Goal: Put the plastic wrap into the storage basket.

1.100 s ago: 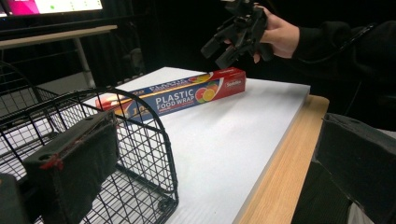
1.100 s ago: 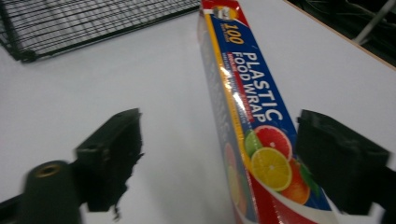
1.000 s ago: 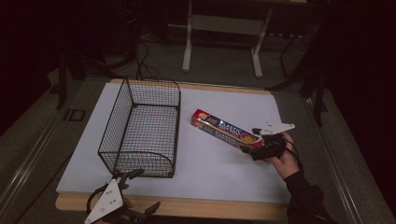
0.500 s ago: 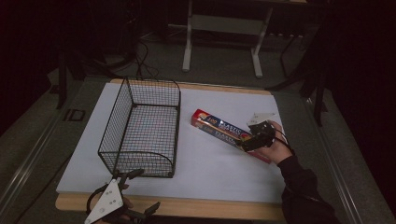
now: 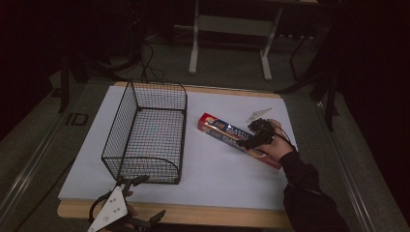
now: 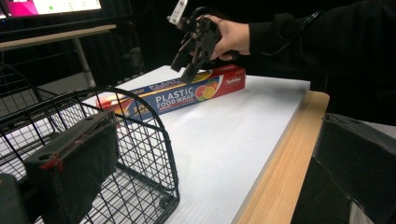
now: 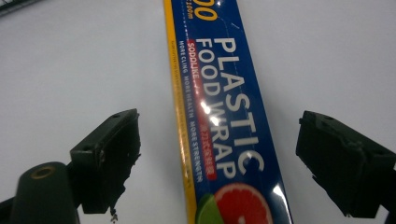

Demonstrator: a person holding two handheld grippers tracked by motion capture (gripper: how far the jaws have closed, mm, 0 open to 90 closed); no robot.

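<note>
The right gripper (image 5: 251, 139) hangs over the plastic wrap box (image 5: 237, 138), jaws spread wide with one on either side of the box's width and neither pad touching it. The box lies flat on the white table sheet (image 5: 227, 179), running from about ten o'clock to four o'clock across the right half of the table. At nine o'clock from it stands the wire basket (image 5: 145, 135), apart from the box. The left gripper (image 5: 121, 215) rests at the table's near edge, around seven o'clock, just by the basket's rounded end; its jaws look parted, though the light there is poor.
</note>
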